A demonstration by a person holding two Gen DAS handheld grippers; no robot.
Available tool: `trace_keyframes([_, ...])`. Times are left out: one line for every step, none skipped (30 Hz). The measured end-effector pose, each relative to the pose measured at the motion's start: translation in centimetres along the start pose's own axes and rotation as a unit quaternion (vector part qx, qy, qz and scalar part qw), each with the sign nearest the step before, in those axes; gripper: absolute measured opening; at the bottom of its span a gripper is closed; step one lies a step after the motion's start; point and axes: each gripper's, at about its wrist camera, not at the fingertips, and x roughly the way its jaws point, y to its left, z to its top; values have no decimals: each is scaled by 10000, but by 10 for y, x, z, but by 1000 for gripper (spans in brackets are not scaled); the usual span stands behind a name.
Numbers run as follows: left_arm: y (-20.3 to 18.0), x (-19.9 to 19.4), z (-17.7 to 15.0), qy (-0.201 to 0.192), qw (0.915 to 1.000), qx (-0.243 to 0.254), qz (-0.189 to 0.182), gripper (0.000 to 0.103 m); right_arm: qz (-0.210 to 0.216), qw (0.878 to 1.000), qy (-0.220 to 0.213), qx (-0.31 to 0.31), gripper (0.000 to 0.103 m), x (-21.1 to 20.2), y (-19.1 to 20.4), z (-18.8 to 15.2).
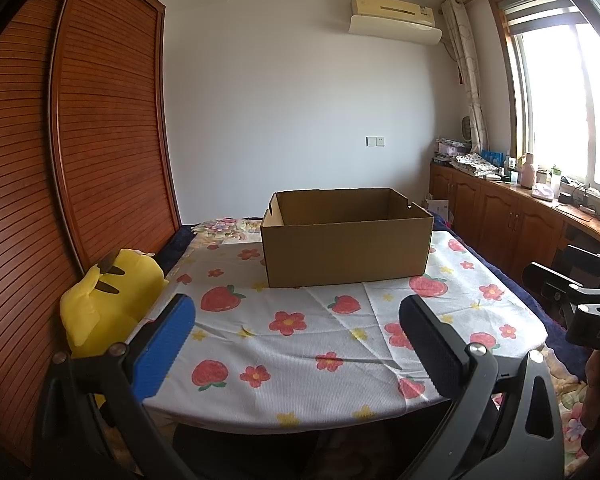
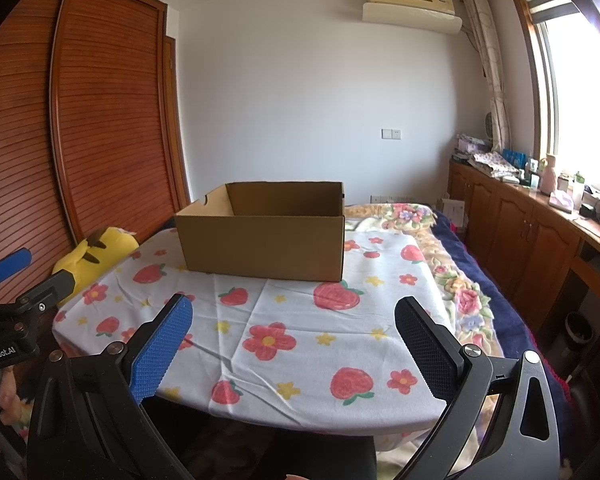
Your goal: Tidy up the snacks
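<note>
An open brown cardboard box (image 1: 346,248) (image 2: 264,246) stands upright on a table covered by a white cloth with strawberries and flowers (image 1: 300,344) (image 2: 300,344). Its inside bottom is hidden from both views. Behind the box to the left lies a pile of small pastel snack packets (image 1: 226,227). My left gripper (image 1: 296,312) hovers open over the near table edge with nothing between its fingers; it also shows at the left edge of the right wrist view (image 2: 24,276). My right gripper (image 2: 294,314) is open and empty too; its body shows at the right of the left wrist view.
A yellow plush toy (image 1: 108,304) (image 2: 92,254) leans at the table's left side against a wooden louvred wardrobe (image 1: 100,120). A bed with a floral blanket (image 2: 456,280) runs along the right. Wooden cabinets (image 2: 532,232) with clutter line the window wall.
</note>
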Motion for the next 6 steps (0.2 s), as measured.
trace_keyframes([0, 0, 0, 0, 10000, -3, 3, 103, 2, 10000, 0, -2, 103, 0, 0, 0])
trace_keyframes([0, 0, 0, -2, 10000, -8, 0, 103, -2, 10000, 0, -5, 103, 0, 0, 0])
trace_keyframes([0, 0, 0, -2, 10000, -12, 0, 103, -3, 10000, 2, -4, 103, 0, 0, 0])
trace_keyframes([0, 0, 0, -6, 10000, -10, 1, 103, 1, 10000, 2, -2, 103, 0, 0, 0])
trace_keyframes([0, 0, 0, -12, 10000, -11, 4, 103, -1, 10000, 4, 0, 103, 0, 0, 0])
trace_keyframes([0, 0, 0, -11, 10000, -11, 0, 103, 3, 10000, 1, 0, 103, 0, 0, 0])
